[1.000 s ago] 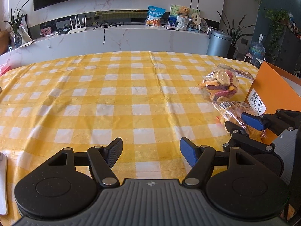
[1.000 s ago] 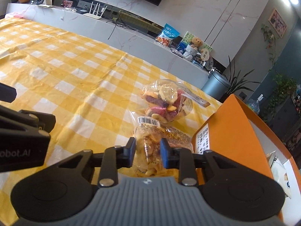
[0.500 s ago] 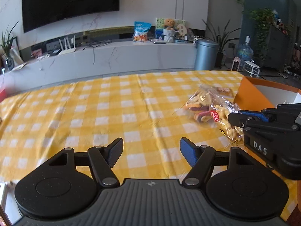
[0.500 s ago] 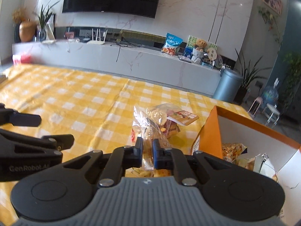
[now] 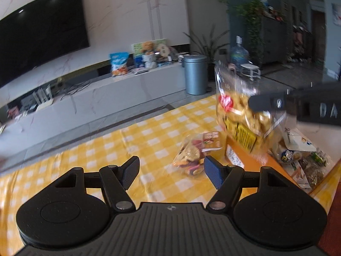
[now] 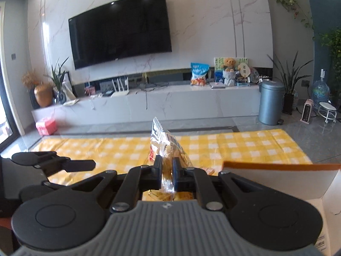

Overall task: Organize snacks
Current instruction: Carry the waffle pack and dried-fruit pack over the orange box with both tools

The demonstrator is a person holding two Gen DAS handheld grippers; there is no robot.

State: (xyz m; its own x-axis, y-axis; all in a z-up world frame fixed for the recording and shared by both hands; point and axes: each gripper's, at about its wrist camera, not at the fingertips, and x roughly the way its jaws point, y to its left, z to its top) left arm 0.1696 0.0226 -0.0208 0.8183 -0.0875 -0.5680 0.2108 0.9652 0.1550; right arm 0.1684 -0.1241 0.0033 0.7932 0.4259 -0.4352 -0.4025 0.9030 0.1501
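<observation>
Now your right gripper (image 6: pixel 166 171), clamped on the chip bag (image 5: pixel 240 115), has lifted it off the table (image 5: pixel 149 134) above the orange box (image 5: pixel 251 160); your left gripper (image 5: pixel 171 172) stays wide apart, empty.

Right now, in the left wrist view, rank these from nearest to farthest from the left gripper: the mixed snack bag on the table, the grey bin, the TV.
1. Mixed snack bag, on the yellow cloth by the left gripper's right fingertip.
2. Grey bin, on the floor past the table.
3. TV, on the far wall, upper left.
</observation>
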